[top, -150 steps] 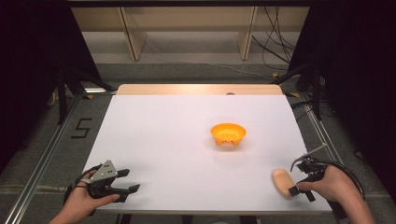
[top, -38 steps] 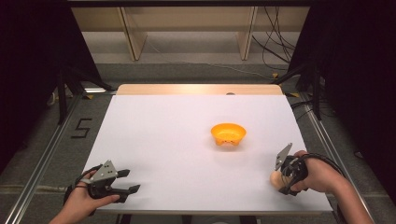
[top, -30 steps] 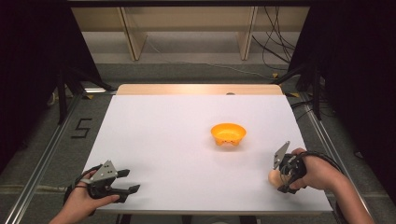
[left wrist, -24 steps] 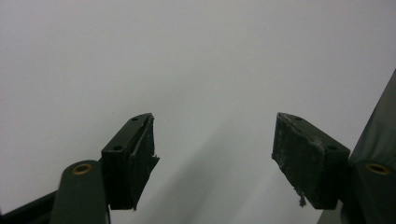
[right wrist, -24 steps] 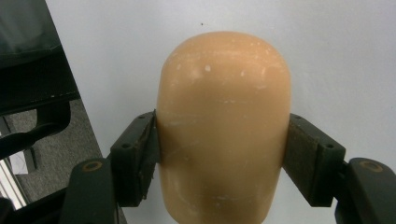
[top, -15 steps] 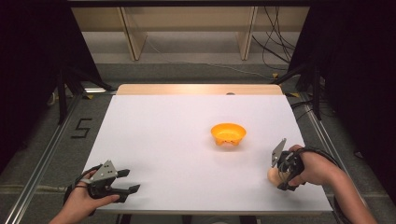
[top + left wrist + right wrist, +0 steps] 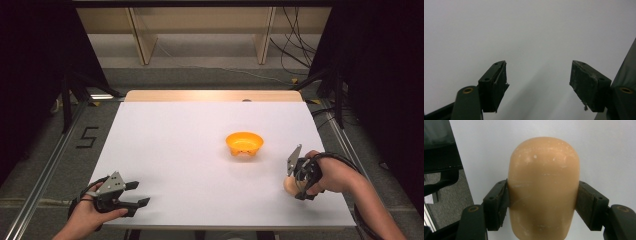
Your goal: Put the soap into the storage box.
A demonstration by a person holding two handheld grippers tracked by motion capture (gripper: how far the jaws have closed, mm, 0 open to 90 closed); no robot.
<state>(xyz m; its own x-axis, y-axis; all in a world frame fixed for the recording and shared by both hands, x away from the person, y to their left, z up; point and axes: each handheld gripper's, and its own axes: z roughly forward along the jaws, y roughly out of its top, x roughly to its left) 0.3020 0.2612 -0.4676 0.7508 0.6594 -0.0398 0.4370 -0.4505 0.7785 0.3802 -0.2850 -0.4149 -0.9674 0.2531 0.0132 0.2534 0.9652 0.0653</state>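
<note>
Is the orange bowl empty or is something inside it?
Cannot tell for sure. The orange bowl sits upright on the white table, and what shows of its inside looks bare, but it is too small to be certain.

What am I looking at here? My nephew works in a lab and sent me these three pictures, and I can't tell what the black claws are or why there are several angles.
No machine arm is at work: a person sits at a white table and holds a hand tool with a two-jawed claw in each hand. The wide picture comes from a fixed camera above, looking down on the table. The other two come from small cameras riding on the tools, each looking out along its own black jaws.

On the table stands an orange bowl. The left claw rests near the table's front left corner; its own camera shows its jaws apart with bare table between them. The right claw is closed on a tan, rounded, bread-roll-like object, both pads pressing its sides. From above, that object sits low by the table's right edge.
</note>
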